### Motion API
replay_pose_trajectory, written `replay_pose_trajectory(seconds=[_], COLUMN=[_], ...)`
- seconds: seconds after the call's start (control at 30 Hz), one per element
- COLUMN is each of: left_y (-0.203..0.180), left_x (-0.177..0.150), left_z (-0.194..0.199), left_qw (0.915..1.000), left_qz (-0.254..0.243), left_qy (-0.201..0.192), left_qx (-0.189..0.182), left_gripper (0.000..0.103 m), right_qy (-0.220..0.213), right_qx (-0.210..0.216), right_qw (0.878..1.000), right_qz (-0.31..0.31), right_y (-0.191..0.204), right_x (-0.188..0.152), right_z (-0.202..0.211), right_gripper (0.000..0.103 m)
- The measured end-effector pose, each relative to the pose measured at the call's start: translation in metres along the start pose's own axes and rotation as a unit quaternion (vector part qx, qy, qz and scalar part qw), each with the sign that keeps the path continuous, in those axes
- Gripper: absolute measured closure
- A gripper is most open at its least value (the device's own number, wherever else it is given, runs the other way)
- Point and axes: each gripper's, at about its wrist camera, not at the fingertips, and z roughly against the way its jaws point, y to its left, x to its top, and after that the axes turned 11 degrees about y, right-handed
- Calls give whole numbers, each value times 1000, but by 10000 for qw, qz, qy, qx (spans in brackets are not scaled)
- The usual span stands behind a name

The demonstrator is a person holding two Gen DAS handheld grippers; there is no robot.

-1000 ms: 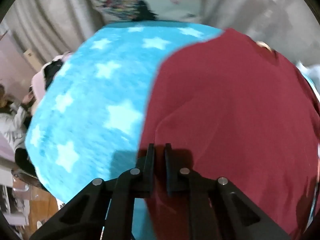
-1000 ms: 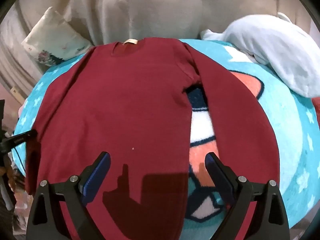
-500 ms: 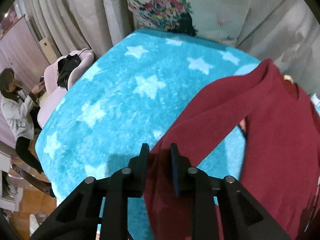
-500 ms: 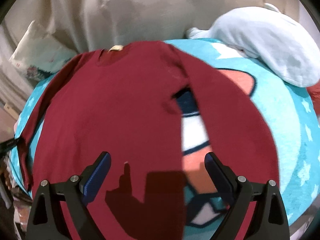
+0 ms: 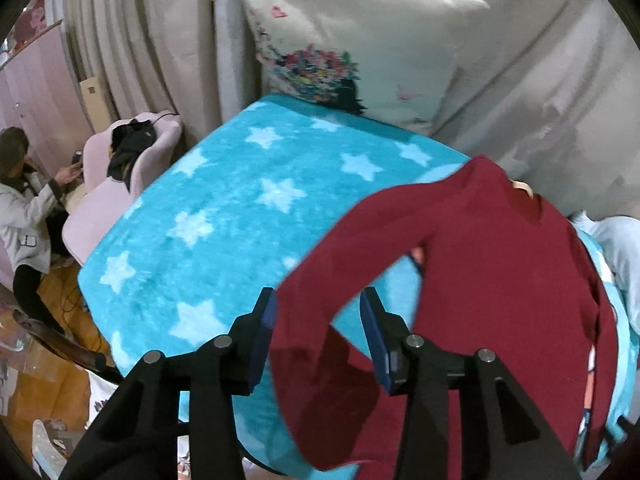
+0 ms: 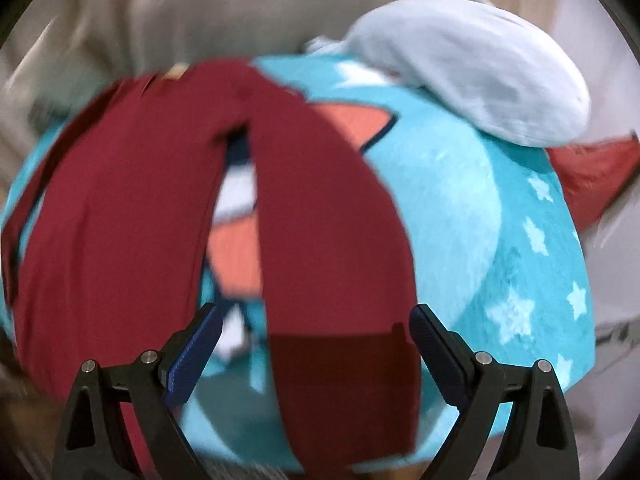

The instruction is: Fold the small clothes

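A dark red long-sleeved shirt (image 5: pixel 500 280) lies face down on a turquoise star blanket (image 5: pixel 224 220). Its left sleeve (image 5: pixel 360 248) is lifted off the blanket and runs between the fingers of my left gripper (image 5: pixel 318 320). Those jaws are opening; the sleeve brushes the left pad and stands clear of the right one. In the right wrist view the shirt (image 6: pixel 112 220) fills the left side and its right sleeve (image 6: pixel 332 220) runs down the middle. My right gripper (image 6: pixel 316 340) hovers wide open above that sleeve's lower end, holding nothing.
A floral pillow (image 5: pixel 352 40) leans on the curtain behind the blanket. A pale blue garment (image 6: pixel 472 72) and a red cloth (image 6: pixel 592 164) lie at the back right. A seated person (image 5: pixel 24 208) and a pink chair (image 5: pixel 120 184) are off the bed's left edge.
My left gripper raised the left sleeve off the blanket, then its jaws parted from shut. My right gripper slid right, from over the shirt's body to over the right sleeve.
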Motion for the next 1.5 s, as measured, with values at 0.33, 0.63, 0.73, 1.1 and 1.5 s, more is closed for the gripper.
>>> replay_pose_trajectory(seconds=[0.33, 0.63, 0.73, 1.1, 1.5], left_y=[-69, -97, -100, -112, -115], left_x=[-29, -61, -65, -81, -87], left_z=[-2, 18, 23, 32, 24], left_qw=[9985, 9990, 9992, 9991, 9985], left_qz=[-351, -252, -122, 88, 169], left_qy=[319, 276, 274, 315, 489], left_qx=[-284, -238, -263, -268, -192], left_gripper=[58, 58, 58, 57, 53], right_qy=[86, 76, -303, -1524, -863], right_qx=[-975, 613, 1307, 746, 2528], right_qw=[9735, 9917, 9903, 9579, 9139], right_qz=[2069, 1130, 372, -2316, -3058], right_y=[26, -35, -75, -271, -252], right_x=[-76, -63, -49, -10, -51], right_z=[-22, -6, 20, 58, -2], right_gripper=[19, 96, 97, 97, 42])
